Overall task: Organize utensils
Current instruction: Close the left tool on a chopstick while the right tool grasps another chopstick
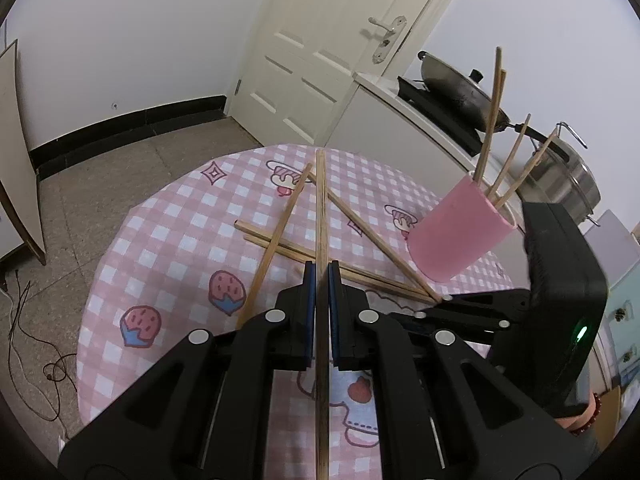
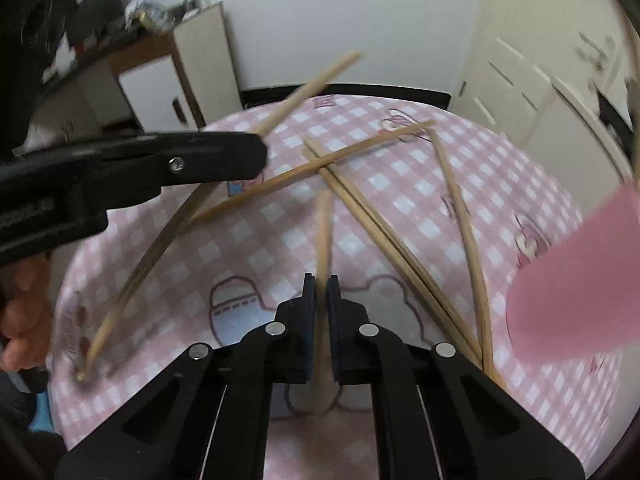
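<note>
My left gripper [image 1: 321, 270] is shut on a long wooden chopstick [image 1: 321, 208], held above the table and pointing away from me. My right gripper [image 2: 321, 281] is shut on another chopstick [image 2: 323, 232], which looks blurred. Several loose chopsticks [image 1: 288, 246] lie crossed on the pink checked tablecloth [image 1: 172, 216]; they also show in the right wrist view [image 2: 360, 200]. A pink cup [image 1: 460, 236] stands at the right with several chopsticks [image 1: 492, 120] upright in it. The cup [image 2: 580, 288] is at the right edge of the right wrist view. The left gripper [image 2: 256, 156] shows there at the left with its chopstick [image 2: 312, 84].
A white counter [image 1: 400, 112] behind the table holds a black wok with lid [image 1: 456, 92] and a steel pot [image 1: 568, 168]. A white door [image 1: 320, 60] is beyond. Cables [image 1: 36, 344] lie on the floor at left. A cabinet [image 2: 176, 76] stands far left.
</note>
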{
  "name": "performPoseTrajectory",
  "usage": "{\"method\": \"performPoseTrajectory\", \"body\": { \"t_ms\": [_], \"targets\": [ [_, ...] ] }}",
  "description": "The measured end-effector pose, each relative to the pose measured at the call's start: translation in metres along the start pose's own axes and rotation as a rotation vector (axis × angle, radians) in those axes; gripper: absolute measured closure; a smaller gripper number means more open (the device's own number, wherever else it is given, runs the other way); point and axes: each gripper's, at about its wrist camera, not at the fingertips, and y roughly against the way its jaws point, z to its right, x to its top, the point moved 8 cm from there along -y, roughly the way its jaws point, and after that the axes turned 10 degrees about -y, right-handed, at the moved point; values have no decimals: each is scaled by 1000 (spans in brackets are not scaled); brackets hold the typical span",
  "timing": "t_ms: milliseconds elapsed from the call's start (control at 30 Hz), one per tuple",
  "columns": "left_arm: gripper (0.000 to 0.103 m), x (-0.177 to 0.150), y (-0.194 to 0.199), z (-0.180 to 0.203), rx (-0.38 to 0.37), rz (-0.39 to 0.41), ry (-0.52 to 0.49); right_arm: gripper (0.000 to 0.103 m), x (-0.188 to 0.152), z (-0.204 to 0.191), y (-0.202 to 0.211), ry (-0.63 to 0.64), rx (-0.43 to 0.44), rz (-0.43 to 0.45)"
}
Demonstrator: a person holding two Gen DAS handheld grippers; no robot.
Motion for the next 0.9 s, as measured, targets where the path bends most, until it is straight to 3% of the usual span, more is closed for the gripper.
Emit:
{"method": "performPoseTrajectory", "body": {
  "t_ms": [167,400,533,767,900],
  "targets": [
    [97,6,9,12,-32,36,-11,98,-7,7,36,-81,58,83],
    [97,17,28,44,-105,151,-54,99,-9,16,84,-163,104,234],
    [97,4,16,59,-130,57,-76,98,-16,20,87,-175,95,169],
    [96,-50,-17,59,-90,-177,-63,98,-46,51,66,-229,-8,50],
    [96,-63,-32,54,-89,-246,-31,98,-57,55,59,-230,-15,3]
  ]
}}
